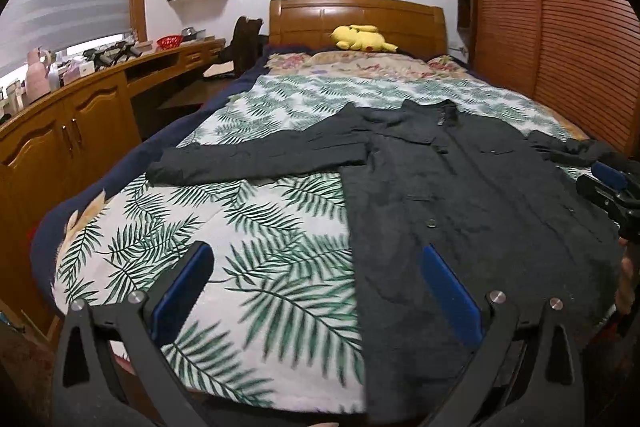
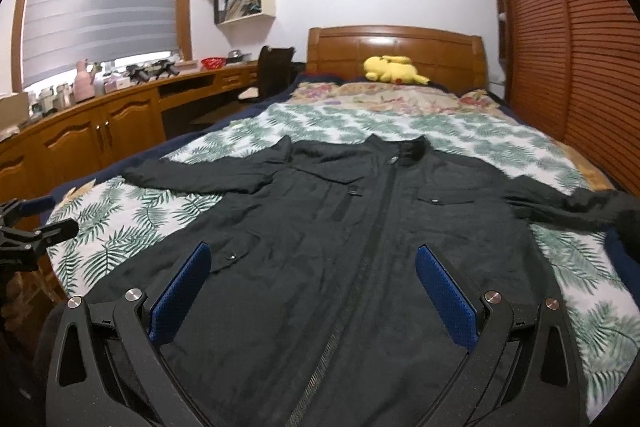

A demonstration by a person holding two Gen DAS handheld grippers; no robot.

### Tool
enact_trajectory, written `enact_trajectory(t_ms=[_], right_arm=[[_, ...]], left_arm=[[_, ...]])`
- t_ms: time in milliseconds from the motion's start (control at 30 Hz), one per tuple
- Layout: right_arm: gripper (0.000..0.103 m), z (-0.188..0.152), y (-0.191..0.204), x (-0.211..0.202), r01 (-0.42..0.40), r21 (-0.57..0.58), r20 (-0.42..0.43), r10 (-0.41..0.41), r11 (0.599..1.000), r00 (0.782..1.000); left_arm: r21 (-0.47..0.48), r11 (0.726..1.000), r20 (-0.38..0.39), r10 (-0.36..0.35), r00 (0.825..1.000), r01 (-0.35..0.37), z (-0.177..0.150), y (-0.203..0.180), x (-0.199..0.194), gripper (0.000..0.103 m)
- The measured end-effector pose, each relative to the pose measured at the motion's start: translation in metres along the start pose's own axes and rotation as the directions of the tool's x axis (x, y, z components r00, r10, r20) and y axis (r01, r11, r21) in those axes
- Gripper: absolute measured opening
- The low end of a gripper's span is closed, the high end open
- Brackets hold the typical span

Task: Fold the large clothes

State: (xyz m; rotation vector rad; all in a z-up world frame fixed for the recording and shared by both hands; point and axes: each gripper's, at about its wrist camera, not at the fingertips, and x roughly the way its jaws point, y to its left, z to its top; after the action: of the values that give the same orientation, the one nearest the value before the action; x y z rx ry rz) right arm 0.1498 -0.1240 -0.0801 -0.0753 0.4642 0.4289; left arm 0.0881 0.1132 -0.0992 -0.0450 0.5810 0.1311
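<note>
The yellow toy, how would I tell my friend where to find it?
Look at the big bed and follow it up to the wooden headboard. The yellow plush toy lies right in front of it, by the flowery pillows. It is the only bright yellow thing there; the black jacket lies much nearer.

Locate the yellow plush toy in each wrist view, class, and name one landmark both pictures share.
Left wrist view: the yellow plush toy lies upper centre, at the head of the bed.
Right wrist view: the yellow plush toy lies upper centre, slightly right, in the same spot.
Shared landmark: the wooden headboard directly behind it.
</note>
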Motion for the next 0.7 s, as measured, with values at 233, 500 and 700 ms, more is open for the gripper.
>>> enact_trajectory(t_ms=[233,500,700], right_arm=[[0.103,0.006,0.014,0.049,-0.058,-0.025,-0.046,0.057,0.998,0.997],[0.103,0.016,0.030,0.099,-0.119,-0.047,-0.099,0.114,0.992,0.989],[0.103,0.012,0.041,0.129,-0.152,-0.104,-0.143,0.136,0.983,0.980]], left_arm=[[-0.026,1.000,-0.047,0.009,0.999,-0.010,0.011,0.032,0.033,0.103],[-0.035,0.998,-0.094,0.047,0.995,-0.050,0.023,0.078,0.068,0.103],[-0.008,0.993,-0.152,0.112,0.982,-0.114,0.024,0.112,0.094,0.103]])
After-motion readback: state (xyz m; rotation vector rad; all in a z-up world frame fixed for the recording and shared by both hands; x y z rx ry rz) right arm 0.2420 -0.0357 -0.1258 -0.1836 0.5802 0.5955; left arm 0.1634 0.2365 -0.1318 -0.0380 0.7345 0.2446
